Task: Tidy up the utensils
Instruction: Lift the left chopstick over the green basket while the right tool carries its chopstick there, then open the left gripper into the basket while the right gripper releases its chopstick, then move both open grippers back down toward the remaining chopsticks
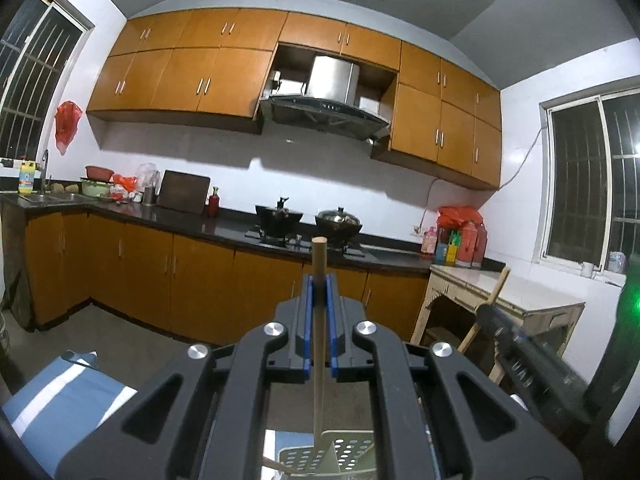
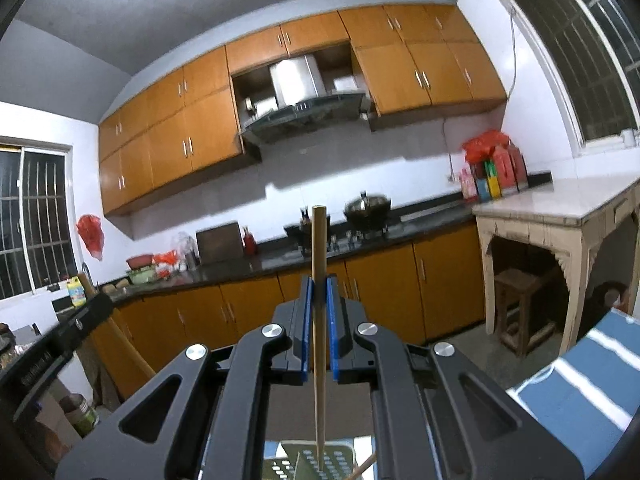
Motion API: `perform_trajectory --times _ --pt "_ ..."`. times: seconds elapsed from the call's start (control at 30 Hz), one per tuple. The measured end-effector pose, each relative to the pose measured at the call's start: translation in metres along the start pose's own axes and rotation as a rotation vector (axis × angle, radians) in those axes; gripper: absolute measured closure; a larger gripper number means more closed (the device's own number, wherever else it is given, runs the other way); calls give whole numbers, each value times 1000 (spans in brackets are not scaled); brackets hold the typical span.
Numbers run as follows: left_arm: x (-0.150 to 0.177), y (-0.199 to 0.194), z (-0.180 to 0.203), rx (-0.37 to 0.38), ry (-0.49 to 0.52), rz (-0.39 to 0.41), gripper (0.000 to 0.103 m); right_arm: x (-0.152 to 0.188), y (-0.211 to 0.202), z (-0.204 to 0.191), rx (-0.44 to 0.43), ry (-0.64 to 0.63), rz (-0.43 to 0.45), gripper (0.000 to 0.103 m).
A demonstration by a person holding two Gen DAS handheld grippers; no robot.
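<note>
My left gripper [image 1: 319,286] is shut on a wooden chopstick [image 1: 319,320] that stands upright between its blue pads; the stick's lower end reaches down to a pale perforated utensil holder [image 1: 344,456] below the jaws. My right gripper [image 2: 319,287] is likewise shut on a wooden chopstick [image 2: 319,320], upright, its lower tip down in the perforated utensil holder [image 2: 320,460]. Another stick leans in the holder in both views. The right gripper and its chopstick also show in the left wrist view [image 1: 496,308]. The left gripper shows at the left edge of the right wrist view [image 2: 80,320].
A dark kitchen counter [image 1: 224,224] with a stove, a pot and a wok runs along the far wall under orange cabinets. A pale side table [image 2: 560,208] with a stool under it stands at the right. A blue-and-white cloth surface [image 1: 60,400] lies below the grippers.
</note>
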State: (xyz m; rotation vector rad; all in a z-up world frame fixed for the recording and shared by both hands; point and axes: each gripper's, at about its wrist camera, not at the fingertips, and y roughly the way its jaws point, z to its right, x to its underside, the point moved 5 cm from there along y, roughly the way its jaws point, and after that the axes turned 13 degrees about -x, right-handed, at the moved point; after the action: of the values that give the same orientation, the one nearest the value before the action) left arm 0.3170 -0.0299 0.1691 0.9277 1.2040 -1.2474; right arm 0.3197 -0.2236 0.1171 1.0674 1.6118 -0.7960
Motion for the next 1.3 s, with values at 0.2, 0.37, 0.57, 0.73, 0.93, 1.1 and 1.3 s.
perform_trajectory --times 0.2,0.37,0.57,0.73,0.93,1.1,1.3 --pt "20 19 0 -7 12 -61 96 21 6 2 8 11 -77 95" --pt "30 27 -4 -1 15 -132 95 26 9 1 10 17 -126 94" --pt "25 13 -12 6 27 -133 86 17 -7 4 23 18 -127 82" --pt "15 -10 -23 4 14 -114 80 6 -32 0 33 5 -111 66" --pt "21 -49 -51 -15 16 -128 78 19 -75 8 54 5 -141 66" --pt "55 -77 -85 -63 34 -189 74 60 -99 28 119 16 -241 66" --pt "122 -79 -123 -156 85 -311 72 137 -108 59 181 109 -426 66"
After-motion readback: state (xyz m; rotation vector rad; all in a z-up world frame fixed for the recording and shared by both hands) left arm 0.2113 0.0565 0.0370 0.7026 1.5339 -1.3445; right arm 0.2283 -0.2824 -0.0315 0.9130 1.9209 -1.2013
